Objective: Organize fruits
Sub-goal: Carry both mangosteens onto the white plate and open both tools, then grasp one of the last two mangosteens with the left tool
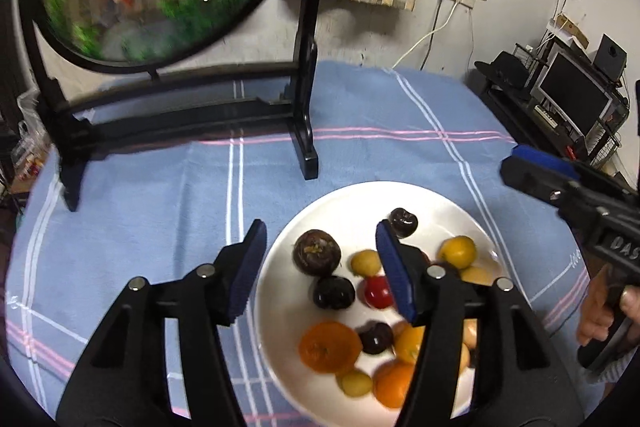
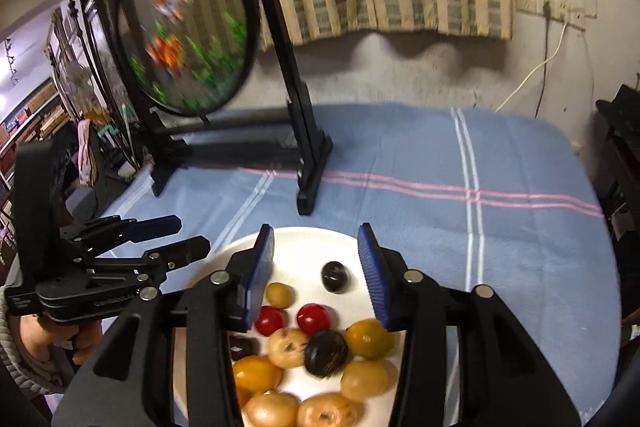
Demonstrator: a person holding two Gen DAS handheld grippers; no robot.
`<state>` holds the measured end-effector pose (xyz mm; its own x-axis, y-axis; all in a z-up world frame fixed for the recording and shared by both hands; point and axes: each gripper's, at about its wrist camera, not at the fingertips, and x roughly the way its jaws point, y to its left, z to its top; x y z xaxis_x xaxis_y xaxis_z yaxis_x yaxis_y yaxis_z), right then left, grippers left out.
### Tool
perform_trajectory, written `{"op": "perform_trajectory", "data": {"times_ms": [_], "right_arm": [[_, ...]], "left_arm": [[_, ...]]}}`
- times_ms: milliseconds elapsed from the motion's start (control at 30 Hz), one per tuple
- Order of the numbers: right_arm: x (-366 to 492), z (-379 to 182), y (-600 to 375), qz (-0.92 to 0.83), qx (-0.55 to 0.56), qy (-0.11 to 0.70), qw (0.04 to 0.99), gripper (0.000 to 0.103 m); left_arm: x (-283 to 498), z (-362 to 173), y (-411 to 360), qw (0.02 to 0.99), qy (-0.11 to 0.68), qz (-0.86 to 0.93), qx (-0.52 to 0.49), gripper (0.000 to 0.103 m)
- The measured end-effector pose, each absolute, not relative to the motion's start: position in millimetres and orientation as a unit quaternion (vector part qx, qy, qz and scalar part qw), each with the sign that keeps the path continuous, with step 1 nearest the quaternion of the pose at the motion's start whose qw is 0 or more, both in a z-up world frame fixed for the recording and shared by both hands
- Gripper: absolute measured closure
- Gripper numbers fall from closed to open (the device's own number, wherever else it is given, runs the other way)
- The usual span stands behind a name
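White plate (image 2: 304, 239) near the table's near edge carries the fruits (image 2: 320, 347), crowded and touching. My right gripper (image 2: 316, 275) hovers over them, jaws wide and empty; my left gripper (image 1: 320, 267) likewise. Closing carelessly, I judge, nudges round neighbours off the rim onto blue cloth (image 2: 440, 163), toward the black stand (image 2: 308, 183).

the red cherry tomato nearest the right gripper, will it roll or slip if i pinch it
Probably both. The red cherry tomato looks round and glossy, so it may squirt out from between the pads or roll across the smooth white plate. It looks small and light, so a gentle squeeze should do. The open right gripper spans it easily.
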<state>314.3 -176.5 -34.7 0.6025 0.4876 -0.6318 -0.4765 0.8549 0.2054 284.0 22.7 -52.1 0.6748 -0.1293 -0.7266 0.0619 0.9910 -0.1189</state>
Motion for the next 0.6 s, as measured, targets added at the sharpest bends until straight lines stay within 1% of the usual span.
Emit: {"op": "perform_trajectory", "data": {"times_ms": [33, 100, 200, 267, 400, 467, 600], "right_arm": [[307, -28, -178, 0.268, 0.007, 0.349, 0.898, 0.047], [284, -14, -183, 0.269, 0.003, 0.336, 0.903, 0.047], [255, -4, -188, 0.272, -0.002, 0.331, 0.903, 0.047], [233, -1, -192, 0.273, -0.005, 0.33, 0.904, 0.047], [198, -7, -196, 0.275, -0.008, 0.343, 0.898, 0.047], [182, -12, -198, 0.276, -0.008, 0.351, 0.895, 0.047], [148, -31, -197, 0.282, -0.014, 0.377, 0.882, 0.045]], "left_arm": [[276, -47, 22, 0.915, 0.397, -0.052, -0.041, 0.043], [258, -37, 20, 0.918, 0.393, -0.05, -0.036, 0.041], [228, -29, 15, 0.919, 0.391, -0.047, -0.029, 0.036], [207, -29, 11, 0.918, 0.393, -0.042, -0.024, 0.031], [171, -35, 8, 0.915, 0.402, -0.035, -0.023, 0.024], [151, -43, 5, 0.909, 0.415, -0.034, -0.02, 0.016], [122, -56, 2, 0.903, 0.428, -0.02, -0.016, 0.008]]}}
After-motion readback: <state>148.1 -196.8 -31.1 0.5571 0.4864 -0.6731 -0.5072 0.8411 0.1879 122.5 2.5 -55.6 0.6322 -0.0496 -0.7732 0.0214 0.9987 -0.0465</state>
